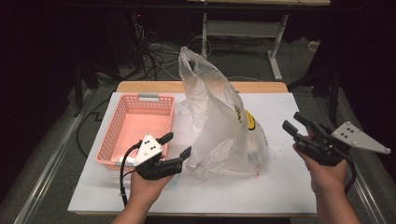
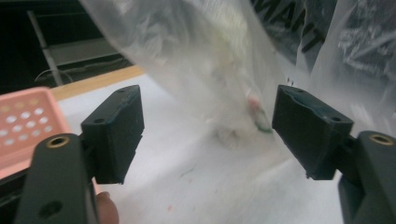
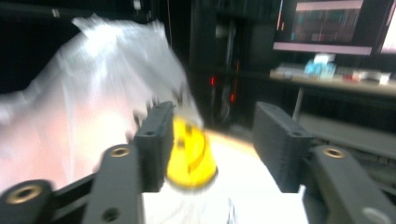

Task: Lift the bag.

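Bag [image 1: 219, 126] of thin clear plastic stands near the middle of the tabletop [image 1: 280, 186], its base spread wide and its open mouth rising toward the far edge; the long axis runs roughly upright, leaning slightly back. A yellow item [image 1: 251, 120] shows through the wall on the right side. Your left gripper [image 1: 176, 145] sits just beside the bag's lower left fold, jaws wide apart with nothing between them. Your right gripper [image 1: 295, 122] waits near the right edge, jaws parted and empty, well apart from the bag. Expect the unsupported film to slump or topple if you nudge the base. A pinch on one layer only may slip. The pink basket [image 1: 116, 126] stands near the left edge.
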`<action>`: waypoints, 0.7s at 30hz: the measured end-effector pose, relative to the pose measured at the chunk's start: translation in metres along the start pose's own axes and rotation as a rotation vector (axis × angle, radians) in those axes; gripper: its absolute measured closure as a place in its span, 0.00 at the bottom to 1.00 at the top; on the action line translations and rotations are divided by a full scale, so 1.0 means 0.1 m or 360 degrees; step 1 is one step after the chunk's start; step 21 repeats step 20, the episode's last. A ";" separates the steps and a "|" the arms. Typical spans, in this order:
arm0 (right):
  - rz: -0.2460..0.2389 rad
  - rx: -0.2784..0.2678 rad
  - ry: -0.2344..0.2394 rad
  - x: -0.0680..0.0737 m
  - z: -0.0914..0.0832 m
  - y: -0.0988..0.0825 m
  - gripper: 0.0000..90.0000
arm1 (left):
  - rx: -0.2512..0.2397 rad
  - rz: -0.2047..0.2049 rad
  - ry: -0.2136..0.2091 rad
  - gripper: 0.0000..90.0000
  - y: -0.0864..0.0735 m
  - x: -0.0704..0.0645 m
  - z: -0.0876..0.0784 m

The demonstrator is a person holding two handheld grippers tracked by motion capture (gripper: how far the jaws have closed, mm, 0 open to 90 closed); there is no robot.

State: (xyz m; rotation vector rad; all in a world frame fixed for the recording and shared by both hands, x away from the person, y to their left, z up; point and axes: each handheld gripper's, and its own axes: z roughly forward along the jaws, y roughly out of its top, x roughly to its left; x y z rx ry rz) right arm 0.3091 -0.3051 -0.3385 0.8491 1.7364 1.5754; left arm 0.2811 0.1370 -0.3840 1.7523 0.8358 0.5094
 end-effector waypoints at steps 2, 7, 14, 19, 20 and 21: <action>0.0024 0.0085 0.0009 -0.01 0.04 -0.15 0.45 | 0.0041 -0.0010 0.0018 0.24 -0.05 0.05 -0.01; 0.0077 0.0238 -0.0011 -0.03 0.09 -0.50 0.26 | 0.0104 -0.0056 0.0020 0.15 -0.19 0.15 0.03; 0.0118 0.0383 -0.0033 -0.07 0.13 -0.86 0.06 | 0.0203 -0.0071 0.0029 0.00 -0.28 0.21 0.10; 0.0129 0.0459 -0.0011 -0.05 0.17 -1.00 0.00 | 0.0220 -0.0093 0.0038 0.00 -0.32 0.22 0.12; 0.0123 0.0461 -0.0013 -0.04 0.18 -1.01 0.00 | 0.0221 -0.0088 0.0040 0.00 -0.32 0.22 0.12; 0.0123 0.0461 -0.0013 -0.04 0.18 -1.01 0.00 | 0.0221 -0.0088 0.0040 0.00 -0.32 0.22 0.12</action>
